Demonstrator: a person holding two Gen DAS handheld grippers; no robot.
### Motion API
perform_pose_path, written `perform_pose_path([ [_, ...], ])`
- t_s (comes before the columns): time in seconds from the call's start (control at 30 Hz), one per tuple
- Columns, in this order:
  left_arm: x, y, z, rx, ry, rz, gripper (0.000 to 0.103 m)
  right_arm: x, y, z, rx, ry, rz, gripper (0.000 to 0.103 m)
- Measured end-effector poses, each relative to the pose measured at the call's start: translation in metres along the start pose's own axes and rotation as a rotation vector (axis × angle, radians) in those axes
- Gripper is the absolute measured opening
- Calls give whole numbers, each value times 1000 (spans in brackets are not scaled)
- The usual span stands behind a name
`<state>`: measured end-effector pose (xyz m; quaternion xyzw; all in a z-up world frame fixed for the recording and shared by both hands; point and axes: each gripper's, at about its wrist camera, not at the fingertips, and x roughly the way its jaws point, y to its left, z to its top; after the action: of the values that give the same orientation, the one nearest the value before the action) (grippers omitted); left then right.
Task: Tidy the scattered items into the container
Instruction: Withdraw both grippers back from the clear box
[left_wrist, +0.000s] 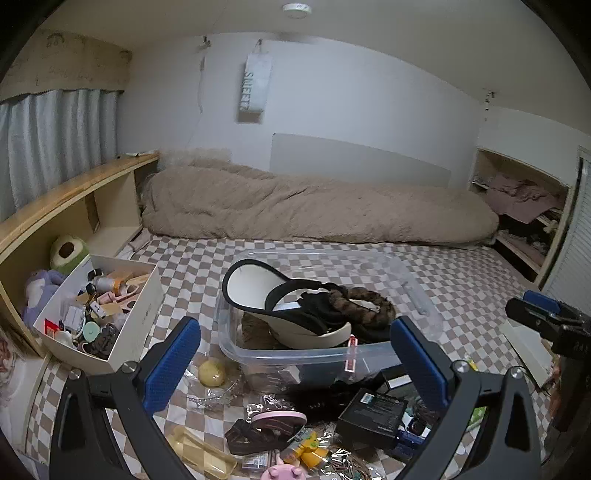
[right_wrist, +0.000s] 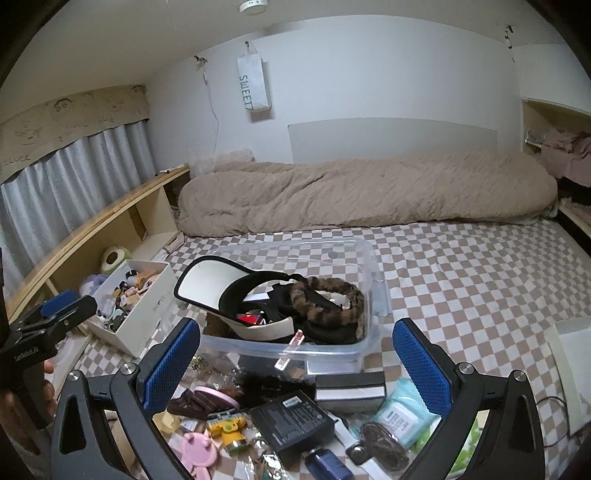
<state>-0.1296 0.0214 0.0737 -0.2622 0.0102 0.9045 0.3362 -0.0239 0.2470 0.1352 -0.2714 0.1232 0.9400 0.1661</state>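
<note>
Both tongs hang over a bed (left_wrist: 461, 280) with a checked sheet, and both stand wide with nothing between the blue pads. The left tongs (left_wrist: 295, 354) point at the near wall of a clear bin (left_wrist: 295, 356) that sits on the sheet; the right tongs (right_wrist: 295, 354) face the same bin (right_wrist: 365, 343) from a little further right. In the right wrist view the left tongs show at the left edge, held by a hand (right_wrist: 44, 387).

The bin already holds a cream visor (left_wrist: 258, 284) with a black rim, tilted against the left wall, and a brown furry band (left_wrist: 365, 299) on dark cloth beside it.

Scattered on the sheet just in front of the bin:
- a black box (right_wrist: 291, 421) lying flat, with a black and white box (right_wrist: 351, 391) just behind it
- a teal wipes pack (right_wrist: 402, 410) to the right of the black box
- a pink disc (right_wrist: 216, 395) and a dark brown strap (right_wrist: 192, 402) touching it
- a yellow toy (right_wrist: 227, 430) and a pink mirror (right_wrist: 199, 454) near the lower edge
- a dark fur puff (right_wrist: 258, 382) right against the bin's front
- a yellow ball (left_wrist: 212, 373) left of the bin

A white box (left_wrist: 140, 317) full of small things sits left of the bin, beside a wooden shelf (left_wrist: 74, 195). A beige duvet (left_wrist: 314, 206) lies rolled along the wall
</note>
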Motion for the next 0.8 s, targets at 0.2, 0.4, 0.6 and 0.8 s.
perform_pose_path([
  [0.2,-31,-5,-2,19,-37,-49,103,-33,-5,-10,-10,-36,3,103],
  [0.4,-67,-13,-9,70,-99,-40,103,-63,-9,-23,-7,-73,13,103],
  [0.6,-91,-15,-29,108,-150,-30,103,-86,-15,-45,3,-98,27,103],
  [0.8,-107,-13,-46,128,-164,-29,103,-101,-19,-69,-17,-129,8,103],
])
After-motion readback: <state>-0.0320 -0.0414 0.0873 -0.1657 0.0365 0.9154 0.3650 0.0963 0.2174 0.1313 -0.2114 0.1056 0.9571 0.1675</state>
